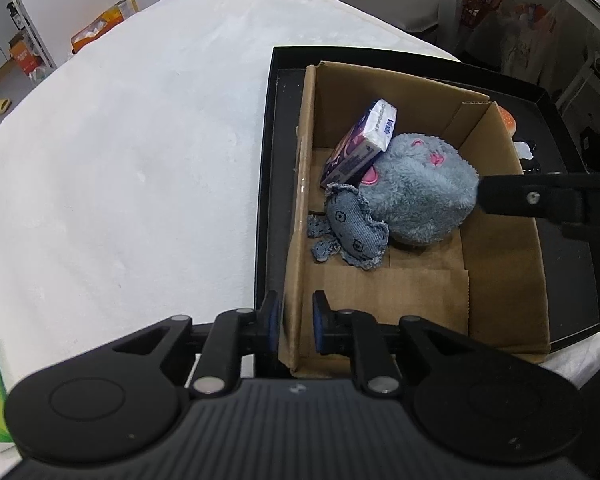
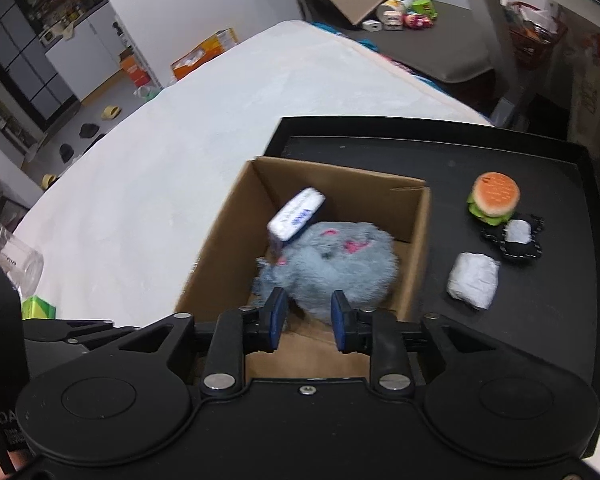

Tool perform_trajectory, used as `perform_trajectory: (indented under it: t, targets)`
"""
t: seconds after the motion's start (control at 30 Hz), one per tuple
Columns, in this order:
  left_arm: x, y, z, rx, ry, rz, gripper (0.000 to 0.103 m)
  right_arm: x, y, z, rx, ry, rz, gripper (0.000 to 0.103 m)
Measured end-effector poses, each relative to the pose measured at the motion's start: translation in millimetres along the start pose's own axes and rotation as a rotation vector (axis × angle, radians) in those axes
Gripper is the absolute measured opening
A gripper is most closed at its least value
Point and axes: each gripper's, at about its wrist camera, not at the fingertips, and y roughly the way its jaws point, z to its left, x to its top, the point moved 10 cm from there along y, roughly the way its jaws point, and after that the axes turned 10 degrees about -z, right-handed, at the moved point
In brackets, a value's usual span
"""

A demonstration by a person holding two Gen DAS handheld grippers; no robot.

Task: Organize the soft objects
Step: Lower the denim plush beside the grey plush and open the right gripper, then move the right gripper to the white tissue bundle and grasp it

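Across the white surface [image 1: 120,140] sits a black tray [image 2: 440,148], and inside it at the left stands the cardboard box [image 1: 500,240], already carrying three soft things: the big grey plush [image 1: 420,196] in the middle, a denim toy [image 1: 352,232] lying against it at seven o'clock, and a tissue pack [image 1: 360,144] leaning on it at eleven. Left tongs [image 1: 296,320] straddle the box's near-left wall, one pad either side, a gap showing between pad and cardboard, so they look spread and I judge them ready to steady the box, not clamped on it. Right tongs [image 2: 306,320] hover over the box just above the plush, jaws apart with nothing pinched; that view is blurred, so contact with the fur I cannot call. Still out on the tray, at three o'clock from the box: a burger plush [image 2: 494,198], a black-and-white toy [image 2: 516,240] just below it, and a white wrapped bundle [image 2: 474,280] nearest the box wall. My read: the bundle is the easy next pick. Come down wide, pinch it across its short side, lift clear of the box rim, and drop it in the free corner at five o'clock so the tissue pack doesn't topple.
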Motion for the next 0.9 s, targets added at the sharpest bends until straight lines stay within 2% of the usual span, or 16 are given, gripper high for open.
perform_trajectory:
  t: [0.37, 0.67, 0.9]
  targets:
    - [3.5, -3.6, -8.7, 0.062, 0.059, -0.024, 0.049, -1.8, -14.5, -56.4, -0.041, 0.035, -0.049, 0.049]
    - [2.8, -1.2, -15.9, 0.125, 0.120, -0.010, 0.062, -11.5, -11.2, -99.7, -0.063, 0.086, -0.058, 0.061]
    - [1.7, 1.6, -20.5, 0.167, 0.162, 0.007, 0.066, -17.5, -1.7, -121.5, -0.085, 0.100, -0.069, 0.074]
